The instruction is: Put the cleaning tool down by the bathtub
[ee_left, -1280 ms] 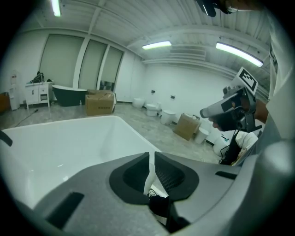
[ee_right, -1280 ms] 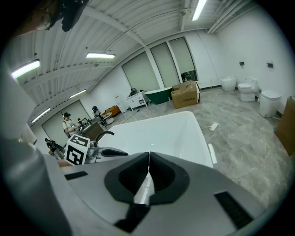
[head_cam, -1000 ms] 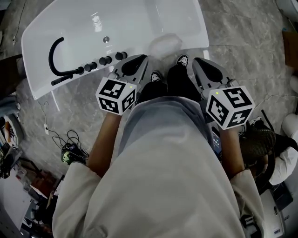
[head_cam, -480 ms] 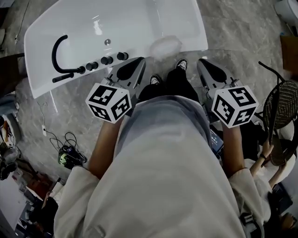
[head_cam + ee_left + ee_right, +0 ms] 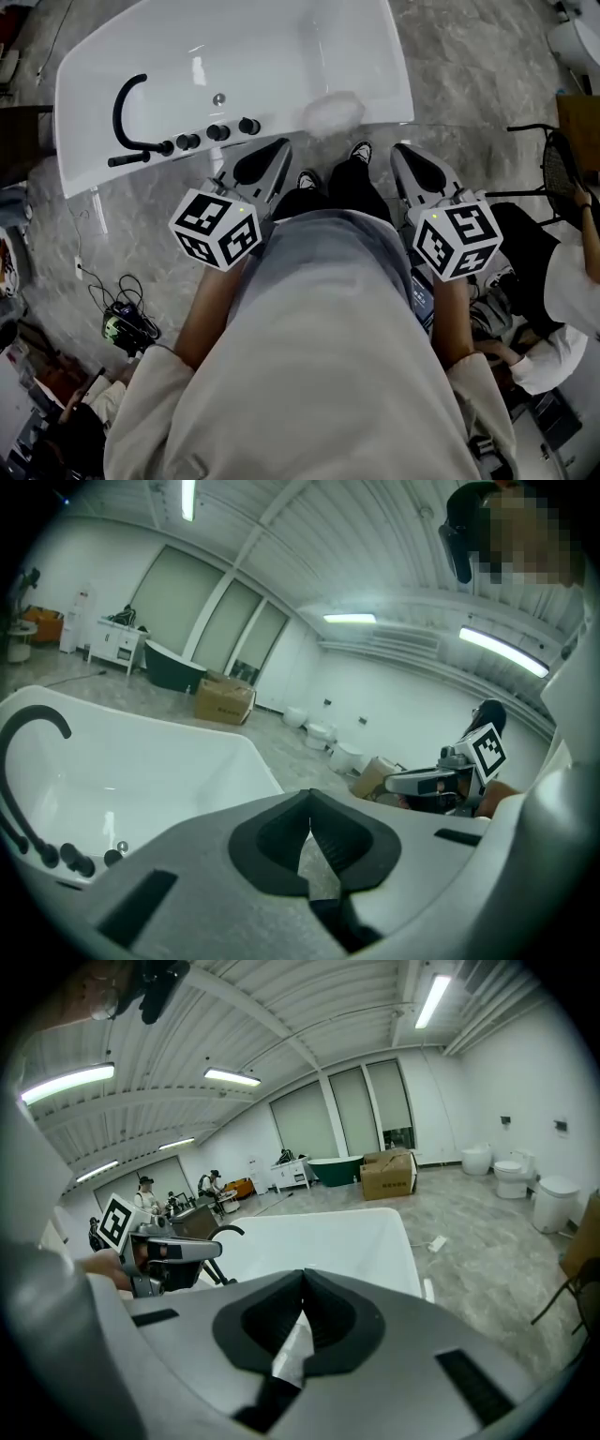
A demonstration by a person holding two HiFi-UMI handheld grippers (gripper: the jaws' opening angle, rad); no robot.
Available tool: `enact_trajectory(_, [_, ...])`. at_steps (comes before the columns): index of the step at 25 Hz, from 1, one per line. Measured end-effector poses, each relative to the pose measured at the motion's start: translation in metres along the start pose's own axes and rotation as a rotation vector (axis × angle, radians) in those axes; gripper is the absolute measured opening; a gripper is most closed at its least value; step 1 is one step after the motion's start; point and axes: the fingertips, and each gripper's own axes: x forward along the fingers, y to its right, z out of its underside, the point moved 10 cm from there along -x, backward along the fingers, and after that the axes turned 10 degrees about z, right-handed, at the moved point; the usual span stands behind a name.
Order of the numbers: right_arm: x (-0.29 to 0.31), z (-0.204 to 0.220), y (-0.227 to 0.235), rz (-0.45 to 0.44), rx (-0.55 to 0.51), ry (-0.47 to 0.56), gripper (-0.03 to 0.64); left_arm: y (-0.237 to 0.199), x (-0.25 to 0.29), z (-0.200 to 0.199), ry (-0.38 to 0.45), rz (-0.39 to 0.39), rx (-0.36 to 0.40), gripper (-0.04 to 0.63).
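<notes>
Left gripper [image 5: 309, 803]: its 2 dark, ribbed pads meet with nothing between them. Right gripper [image 5: 303, 1279] is likewise closed and empty. Ahead, the pale, fuzzy cleaning tool [image 5: 333, 111] lies at the glossy white bathtub [image 5: 281, 56]'s near rim, right of round black knobs [image 5: 218, 132] and a curved black faucet [image 5: 122, 108].

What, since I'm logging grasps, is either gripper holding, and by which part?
Nothing is held: the left gripper and the right gripper both have their jaws shut together with nothing between them.
</notes>
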Motion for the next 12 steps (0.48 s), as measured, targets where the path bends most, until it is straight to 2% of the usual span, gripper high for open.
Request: enact_trajectory(12, [-0.009,0.005,-0.021,0.003,-0.046,-0.011,0.011,0.007,-0.013,0.009,-0.008,-0.017,-0.016,0.009])
